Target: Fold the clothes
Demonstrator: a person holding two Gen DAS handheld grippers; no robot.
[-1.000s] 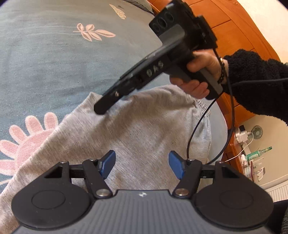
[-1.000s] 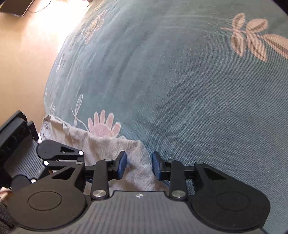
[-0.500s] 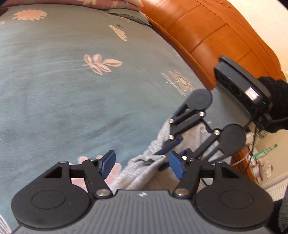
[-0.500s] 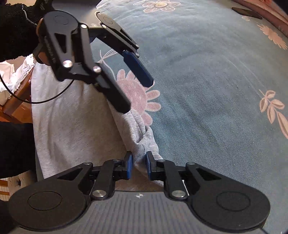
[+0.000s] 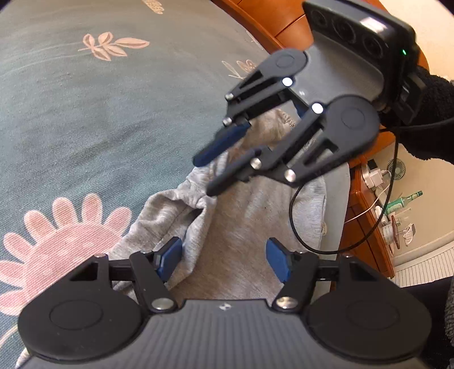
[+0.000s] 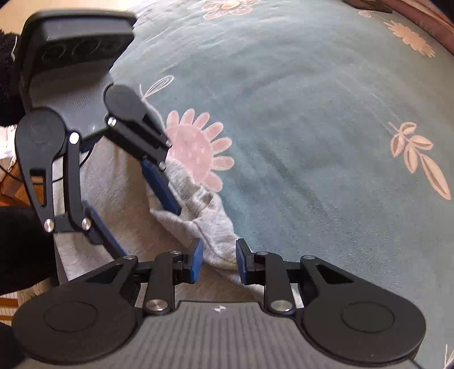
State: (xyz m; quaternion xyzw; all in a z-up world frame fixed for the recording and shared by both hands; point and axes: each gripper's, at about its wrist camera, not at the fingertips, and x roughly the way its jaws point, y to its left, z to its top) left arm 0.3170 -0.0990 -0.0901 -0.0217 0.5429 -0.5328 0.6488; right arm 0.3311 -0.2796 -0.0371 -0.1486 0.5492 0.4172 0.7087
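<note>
I am working over the bed [image 6: 326,119], where the grey garment [image 5: 249,227] is lying near the bed's edge by the wooden bed frame [image 5: 283,17], with its bunched hem reaching out onto the pink flower printed on the bedspread. My right gripper [image 6: 218,262] is pointing steeply down at that rumpled hem; its fingers [image 6: 195,261] have just been opening, and they are now standing a little apart with the folded edge of cloth lying between them, not pinched by the pads as far as I can see. My left gripper [image 5: 224,261] is hovering over the flat body of the garment with its fingers [image 5: 170,258] spread wide and holding nothing; the near finger is sitting just beside a raised fold. The relation I am watching is the line of that hem: it is running from between the right fingers toward the left gripper, so the garment's long axis is lying roughly across from one gripper to the other, along the bed's edge. I am judging the right gripper to be the nearer one to the hem, since the cloth is already inside its gap, while the left is nearer the smooth middle panel. Whether the cloth is touching either right pad, I cannot tell for certain.
</note>
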